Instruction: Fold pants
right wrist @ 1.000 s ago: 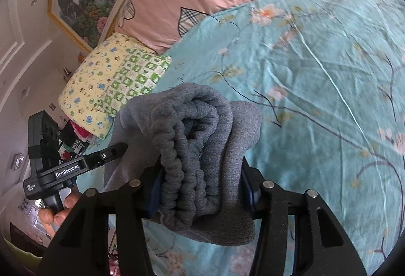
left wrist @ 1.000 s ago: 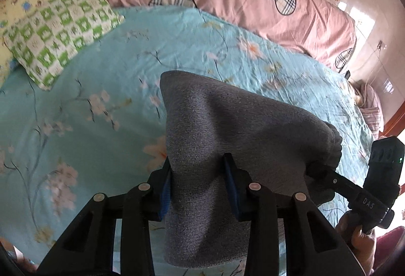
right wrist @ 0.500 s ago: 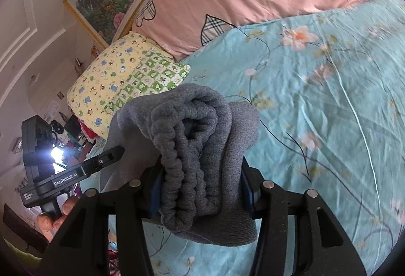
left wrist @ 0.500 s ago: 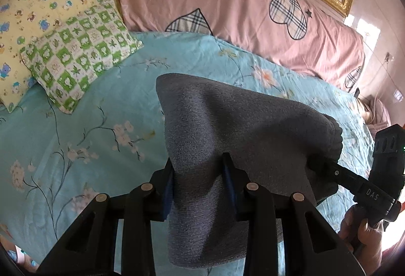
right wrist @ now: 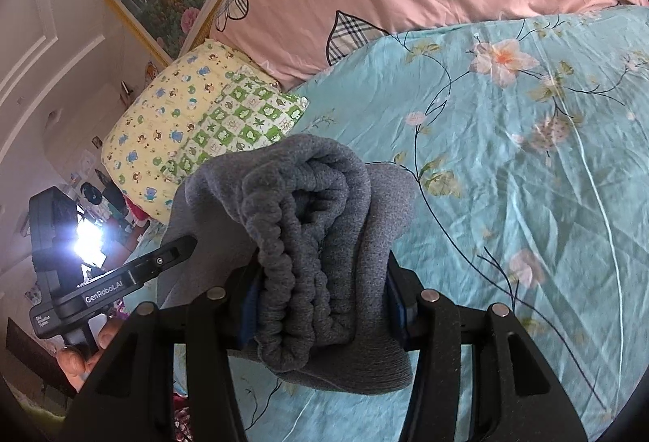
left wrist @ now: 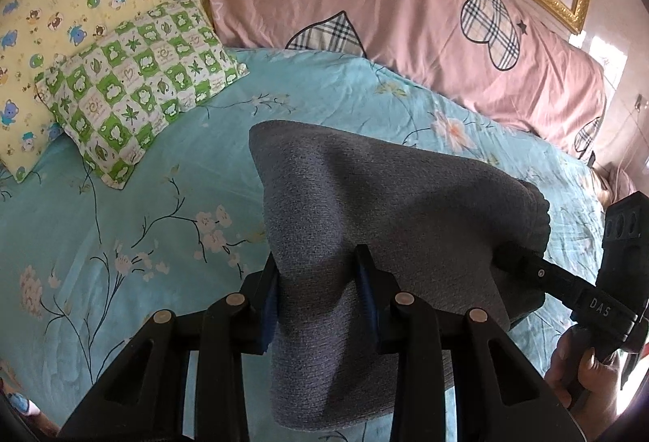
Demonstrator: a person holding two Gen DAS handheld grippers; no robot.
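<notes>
Above the bedsheet (left wrist: pixel 121 207), the folded grey pants (left wrist: pixel 365 207) are clamped between both the left gripper (left wrist: pixel 318 280) and the right gripper (right wrist: pixel 320 288).

The right gripper (right wrist: pixel 320 296) clamps the grey pants (right wrist: pixel 316 239), bunched, with the elastic waistband in front, above the blue flowered bed sheet (right wrist: pixel 527 178). The left gripper (right wrist: pixel 178 249) seems to grip the same cloth. Pillows (right wrist: pixel 211 117) lie at the bed's far edge.
</notes>
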